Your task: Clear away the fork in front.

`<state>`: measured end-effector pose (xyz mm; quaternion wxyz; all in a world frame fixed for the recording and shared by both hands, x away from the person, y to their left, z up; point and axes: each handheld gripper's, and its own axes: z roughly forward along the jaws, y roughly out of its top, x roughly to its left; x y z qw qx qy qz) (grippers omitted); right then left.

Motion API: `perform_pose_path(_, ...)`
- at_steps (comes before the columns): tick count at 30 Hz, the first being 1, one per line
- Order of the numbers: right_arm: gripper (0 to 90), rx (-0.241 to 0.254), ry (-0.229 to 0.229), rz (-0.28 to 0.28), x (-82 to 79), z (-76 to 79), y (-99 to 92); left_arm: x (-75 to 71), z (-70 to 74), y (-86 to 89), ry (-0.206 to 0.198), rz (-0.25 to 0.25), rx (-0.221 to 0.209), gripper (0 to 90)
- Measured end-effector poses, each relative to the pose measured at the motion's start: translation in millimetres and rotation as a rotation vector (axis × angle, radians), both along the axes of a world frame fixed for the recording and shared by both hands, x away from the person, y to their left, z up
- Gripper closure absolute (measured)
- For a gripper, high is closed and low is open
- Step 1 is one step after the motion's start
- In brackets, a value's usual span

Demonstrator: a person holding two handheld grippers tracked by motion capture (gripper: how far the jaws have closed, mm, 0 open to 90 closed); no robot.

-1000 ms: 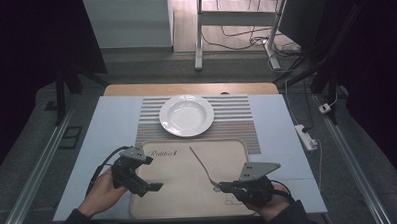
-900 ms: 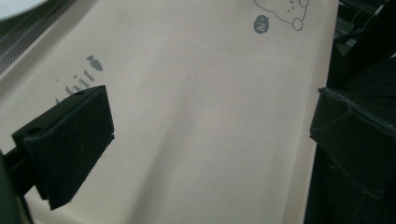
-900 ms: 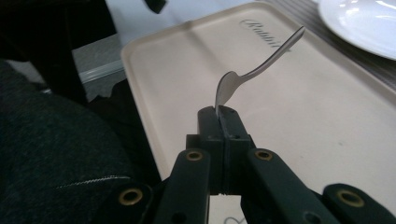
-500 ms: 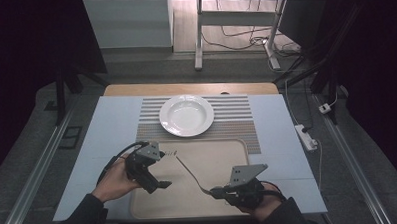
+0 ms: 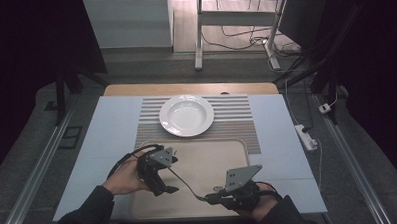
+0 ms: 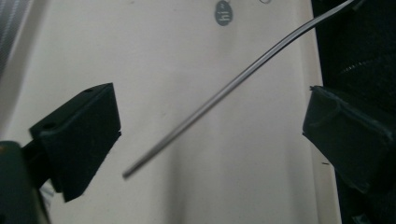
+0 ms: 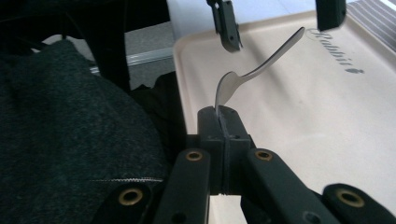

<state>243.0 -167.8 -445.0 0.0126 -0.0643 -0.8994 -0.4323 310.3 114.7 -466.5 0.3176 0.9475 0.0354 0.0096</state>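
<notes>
A thin metal spoon (image 5: 185, 182) hangs over the beige tray (image 5: 223, 151). My right gripper (image 5: 209, 197) is shut on its bowl end, seen close in the right gripper view as the spoon (image 7: 261, 65) rising from my right gripper (image 7: 220, 116). The handle slants up and left to my left gripper (image 5: 165, 182). In the left gripper view the handle (image 6: 224, 93) runs between the fingers (image 6: 84, 130) of my left gripper (image 6: 212, 112), touching neither. Those jaws stand wide and have just been closing a little. The left gripper (image 7: 280, 21) flanks the handle tip.
A white deep plate (image 5: 186, 115) sits on a striped mat (image 5: 236, 115) beyond the tray. The tray (image 7: 303, 121) lies on a pale blue table cover. A power strip (image 5: 306, 137) lies off the right edge. My dark sleeve (image 7: 70, 116) is close on the left.
My left gripper has moved right, over the tray, until its jaws flank the spoon handle. The right gripper has shifted slightly left with the spoon, whose handle now points lower and further left.
</notes>
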Motion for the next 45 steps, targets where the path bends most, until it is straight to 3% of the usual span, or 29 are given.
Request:
perform_pose_path(7,89.8,-0.007,-0.001,0.040,-2.4,0.1,3.3,-3.2,-1.5,-5.6,-0.024,-0.098,0.046,22.9)
perform_pose_path(9,89.8,-0.006,0.012,0.052,-2.1,0.3,3.5,-3.2,-0.8,-6.2,-0.041,-0.128,0.065,35.9)
perform_pose_path(10,89.8,-0.006,0.012,0.052,-2.1,0.3,3.5,-2.7,-0.4,-5.9,-0.042,-0.147,0.067,35.9)
perform_pose_path(14,89.8,-0.010,0.017,0.067,-2.4,0.1,4.0,-3.1,0.5,-5.5,-0.051,-0.195,0.080,52.3)
perform_pose_path(21,89.8,-0.013,0.024,0.078,-3.0,-0.6,5.0,-8.2,-1.0,-8.4,-0.115,-0.279,0.144,67.3)
perform_pose_path(24,89.8,-0.024,0.030,0.093,-3.1,-0.9,5.7,-9.7,-2.9,-8.7,-0.133,-0.297,0.154,75.1)
perform_pose_path(29,89.8,-0.030,0.034,0.105,-3.4,-1.7,6.4,-13.4,-4.5,-9.8,-0.168,-0.342,0.166,78.7)
perform_pose_path(32,89.6,-0.034,0.041,0.114,-2.7,-1.2,5.8,-13.5,-4.9,-10.8,-0.143,-0.382,0.175,80.3)
perform_pose_path(35,88.3,-0.016,0.051,0.123,-0.6,-2.4,4.3,-17.3,-6.2,-11.0,-0.155,-0.427,0.188,83.3)
perform_pose_path(38,83.8,-0.004,0.041,0.094,3.2,-2.3,-0.3,-19.4,-6.5,-11.1,-0.130,-0.441,0.188,86.3)
perform_pose_path(40,78.1,0.015,0.038,0.043,7.6,-2.7,-5.2,-17.9,-4.4,-11.2,-0.074,-0.394,0.183,86.6)
perform_pose_path(41,78.1,0.015,0.038,0.043,7.6,-2.7,-5.2,-17.9,-4.4,-11.2,-0.074,-0.394,0.183,86.7)
perform_pose_path(43,68.4,0.016,0.026,0.012,9.9,-3.1,-6.8,-16.0,-2.9,-11.1,-0.033,-0.340,0.182,86.7)
perform_pose_path(44,57.2,0.005,0.016,-0.013,11.4,-3.5,-7.5,-14.6,-2.4,-11.2,-0.011,-0.313,0.185,86.6)
perform_pose_path(45,54.1,0.001,0.001,-0.024,12.8,-4.1,-8.0,-13.7,-2.2,-11.0,0.009,-0.286,0.187,86.6)
